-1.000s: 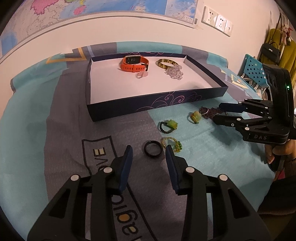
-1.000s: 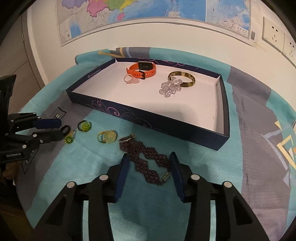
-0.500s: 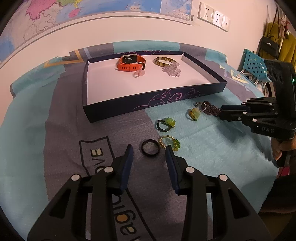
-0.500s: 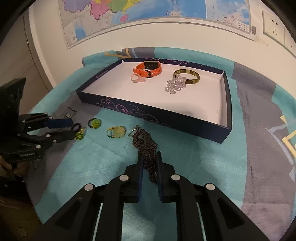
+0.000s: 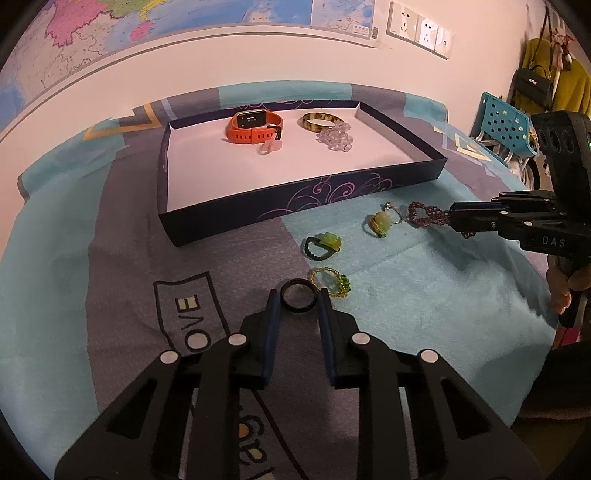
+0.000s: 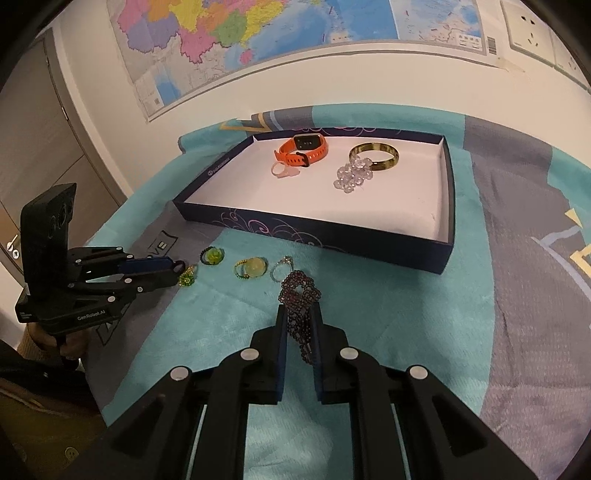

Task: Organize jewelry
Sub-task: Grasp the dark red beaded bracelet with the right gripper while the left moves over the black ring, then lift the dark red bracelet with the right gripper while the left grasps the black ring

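Right claw (image 6: 298,314) clamped on dark beaded bracelet (image 6: 300,291), silver ring (image 6: 280,267) just ahead-left; left claw (image 5: 297,301) closed on black ring (image 5: 298,294), yellow-green beaded ring (image 5: 330,281) touching ahead-right.

Behind my work a big coloured map (image 6: 280,40) hangs on the cream wall, with white power sockets (image 5: 419,27) beside its right end. Everything sits on a teal and grey printed blanket (image 6: 517,280). Off to my right I see a blue perforated basket (image 5: 506,127), and a black handbag (image 5: 533,86) hanging against yellow clothing (image 5: 570,88).
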{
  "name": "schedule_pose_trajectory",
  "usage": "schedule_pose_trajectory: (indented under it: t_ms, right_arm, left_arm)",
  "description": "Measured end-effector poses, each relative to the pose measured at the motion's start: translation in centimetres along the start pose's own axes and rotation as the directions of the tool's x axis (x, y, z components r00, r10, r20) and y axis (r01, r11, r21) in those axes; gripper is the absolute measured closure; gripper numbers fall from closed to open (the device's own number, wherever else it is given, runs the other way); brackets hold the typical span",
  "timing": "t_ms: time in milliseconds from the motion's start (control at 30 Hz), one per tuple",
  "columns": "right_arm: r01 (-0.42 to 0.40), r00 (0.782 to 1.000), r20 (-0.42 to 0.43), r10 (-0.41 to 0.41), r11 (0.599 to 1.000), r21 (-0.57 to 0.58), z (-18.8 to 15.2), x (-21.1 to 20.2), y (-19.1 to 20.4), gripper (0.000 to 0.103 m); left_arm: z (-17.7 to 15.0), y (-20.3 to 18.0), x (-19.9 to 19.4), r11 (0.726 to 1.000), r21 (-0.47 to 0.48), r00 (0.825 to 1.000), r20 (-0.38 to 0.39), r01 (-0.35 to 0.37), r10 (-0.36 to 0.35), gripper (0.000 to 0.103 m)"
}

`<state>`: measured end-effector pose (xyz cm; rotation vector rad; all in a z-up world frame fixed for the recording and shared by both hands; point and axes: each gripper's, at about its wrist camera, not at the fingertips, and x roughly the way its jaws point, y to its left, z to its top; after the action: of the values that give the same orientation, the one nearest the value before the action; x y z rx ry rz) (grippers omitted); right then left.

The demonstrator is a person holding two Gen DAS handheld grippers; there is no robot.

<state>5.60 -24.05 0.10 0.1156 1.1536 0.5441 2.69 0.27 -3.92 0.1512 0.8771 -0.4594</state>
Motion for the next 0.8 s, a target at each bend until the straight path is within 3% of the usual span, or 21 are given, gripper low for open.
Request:
schedule_pose_trajectory:
  t_ms: [300,433,800]
  right_arm:
    - [0.01,1.0,-0.016,-0.01,1.0,-0.013,-0.3,0.7,0.3,0.089]
    - [0.034,0.999,-0.015,-0.034,0.999,-0.024,-0.3,1.0,0.5,0.075]
    - [0.1,0.994,-0.025,-0.103,0.991,-0.09,-0.3,2.1,1.7,0.071]
  left_arm:
    - [-0.1,0.1,-0.2,1.0,-0.005,1.0,0.003,0.005,-0.005,0.082]
    - [-0.1,0.0,-0.3,1.0,-0.004,1.0,0.007,0.01,-0.01,0.082]
    - [-0.1,0.2,-0.4,0.999,-0.022,1.0,0.01,0.028,-0.027,0.082]
